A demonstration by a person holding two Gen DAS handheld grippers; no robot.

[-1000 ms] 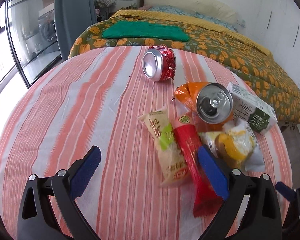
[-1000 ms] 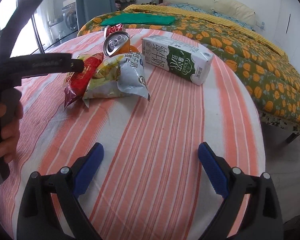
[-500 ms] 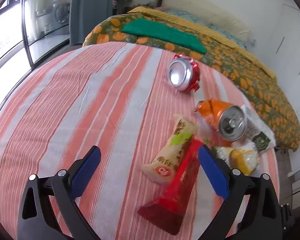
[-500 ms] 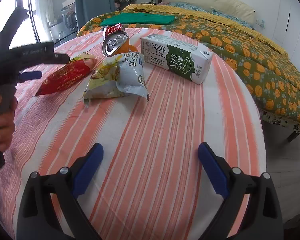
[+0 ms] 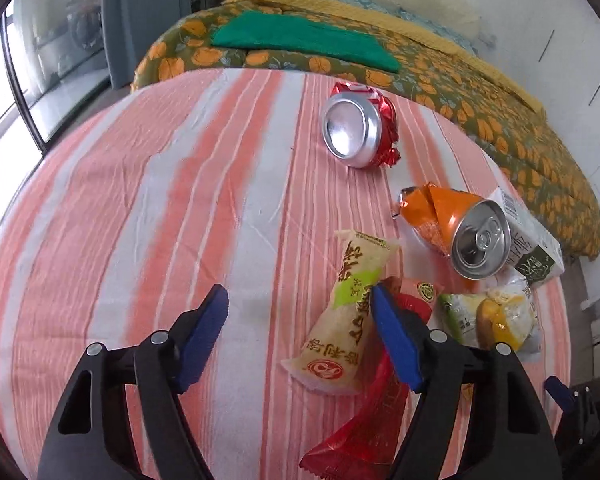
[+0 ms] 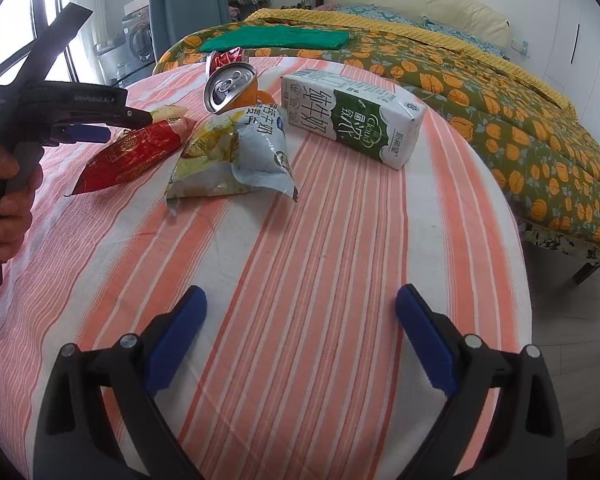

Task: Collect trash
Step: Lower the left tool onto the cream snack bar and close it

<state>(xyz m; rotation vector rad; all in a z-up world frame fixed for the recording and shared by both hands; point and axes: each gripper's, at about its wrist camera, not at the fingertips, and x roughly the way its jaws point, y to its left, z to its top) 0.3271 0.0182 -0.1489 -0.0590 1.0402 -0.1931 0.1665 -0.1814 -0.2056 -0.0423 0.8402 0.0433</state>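
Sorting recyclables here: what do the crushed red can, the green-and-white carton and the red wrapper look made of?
Crushed red can: thin metal, probably aluminium; bare mirror-bright base, creased printed wall.
Green-and-white carton: coated paperboard by its look; sharp folded edges, smooth printed faces.
Red wrapper: thin plastic film, maybe foil-lined; glossy, wrinkled, crimped end.

Striped round table; floral-covered bed behind; bright window left.

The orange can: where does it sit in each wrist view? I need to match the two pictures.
Left wrist view: orange can at right of centre, lying on its side, silver top facing the camera, against the milk carton.
Right wrist view: orange can at upper left of centre, behind the pale snack bag.
Shared landmark: the milk carton, beside the can in both.
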